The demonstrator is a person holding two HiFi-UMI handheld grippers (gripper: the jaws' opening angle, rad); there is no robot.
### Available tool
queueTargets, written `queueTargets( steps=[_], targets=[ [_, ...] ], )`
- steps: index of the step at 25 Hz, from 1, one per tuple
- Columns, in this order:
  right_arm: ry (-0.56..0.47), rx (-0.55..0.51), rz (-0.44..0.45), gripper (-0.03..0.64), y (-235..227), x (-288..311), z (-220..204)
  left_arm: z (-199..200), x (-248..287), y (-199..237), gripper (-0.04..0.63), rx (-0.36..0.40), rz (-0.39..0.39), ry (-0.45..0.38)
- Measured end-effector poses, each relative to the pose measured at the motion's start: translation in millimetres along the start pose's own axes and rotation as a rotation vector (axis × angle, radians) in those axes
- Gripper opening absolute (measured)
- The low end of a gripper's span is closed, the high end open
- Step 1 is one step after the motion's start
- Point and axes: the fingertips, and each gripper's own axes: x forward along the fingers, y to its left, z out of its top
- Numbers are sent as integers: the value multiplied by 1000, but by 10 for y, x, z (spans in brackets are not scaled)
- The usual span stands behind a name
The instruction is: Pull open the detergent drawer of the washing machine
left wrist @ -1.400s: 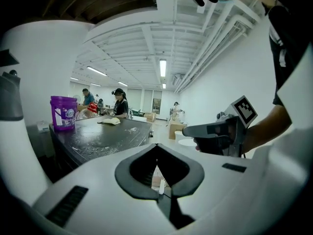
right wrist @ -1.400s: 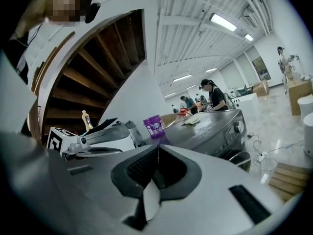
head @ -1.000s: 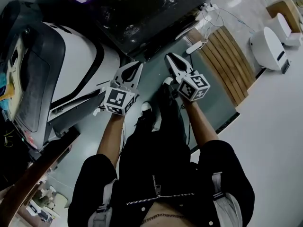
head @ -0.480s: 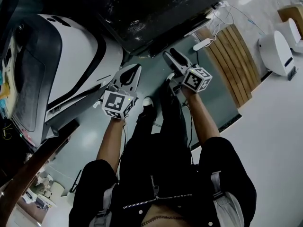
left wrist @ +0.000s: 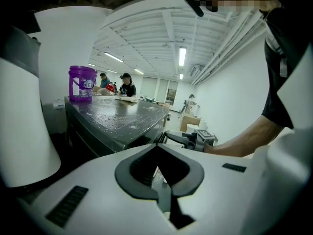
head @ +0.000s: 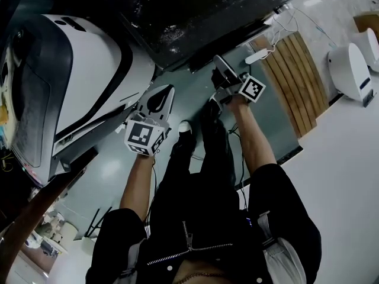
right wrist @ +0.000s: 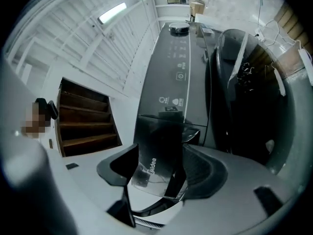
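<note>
The dark washing machine (head: 195,10) fills the top of the head view. In the right gripper view its control panel (right wrist: 177,77) runs away from me, and the glossy detergent drawer front (right wrist: 157,131) lies nearest. My right gripper (right wrist: 160,155) (head: 220,70) is rolled on edge at the machine's front. Its jaws have just been opening and now stand wide on either side of the drawer front, with the pads not visibly pressing on it. My left gripper (head: 159,99) (left wrist: 157,148) hangs shut and empty left of the right one, off the machine.
A large white and black appliance (head: 89,70) stands close on the left. A purple bucket (left wrist: 82,82) sits on the machine top. A wooden slatted panel (head: 290,81), a power strip (head: 257,56) and a white device (head: 349,70) lie to the right. My legs (head: 201,147) are below.
The right gripper has rolled from flat onto its edge and moved up the picture to the machine's front. The left gripper has sunk slightly and stays shut.
</note>
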Motion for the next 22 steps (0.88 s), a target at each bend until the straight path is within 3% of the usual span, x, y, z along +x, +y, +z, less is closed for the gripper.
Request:
queueTargets(
  steps=[6,15,22],
  targets=[
    [-4,57,23,284,-194,131,16,-167,-37,69,18,-29,21,16],
    [-18,171,200,310,-111,352,63,-347,-129,181,18,-69,46,41],
    [-44,230,261,302,-81,375,67,-441,-200,257,18,-83,69,52]
  ],
)
